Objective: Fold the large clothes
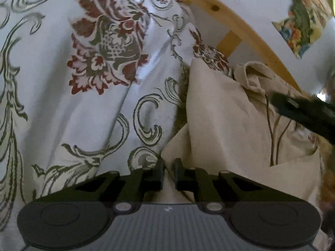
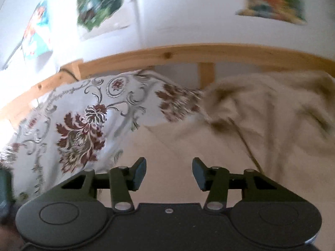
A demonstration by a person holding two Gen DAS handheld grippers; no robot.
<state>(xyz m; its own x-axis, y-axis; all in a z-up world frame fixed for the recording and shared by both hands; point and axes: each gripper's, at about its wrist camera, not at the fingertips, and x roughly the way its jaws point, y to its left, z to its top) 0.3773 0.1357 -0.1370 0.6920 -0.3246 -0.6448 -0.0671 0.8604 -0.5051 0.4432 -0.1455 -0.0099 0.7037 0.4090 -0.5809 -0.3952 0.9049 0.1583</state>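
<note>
Hoodie (image 1: 226,125) in left tool (image 1: 168,173)

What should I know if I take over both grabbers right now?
Left gripper: shut on the beige hoodie, pinching its edge.
Right gripper: open, holding nothing, above the hoodie.
The hoodie lies rumpled on the flowered bedspread, hood bunched near the wooden bed rail.
Done: one fold seems started.
Left: smooth it out and finish folding.

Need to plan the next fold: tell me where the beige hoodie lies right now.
The beige hoodie lies on the floral bedspread, right of centre in the left wrist view, its hood toward the wooden bed rail; the left gripper pinches its near corner.
</note>
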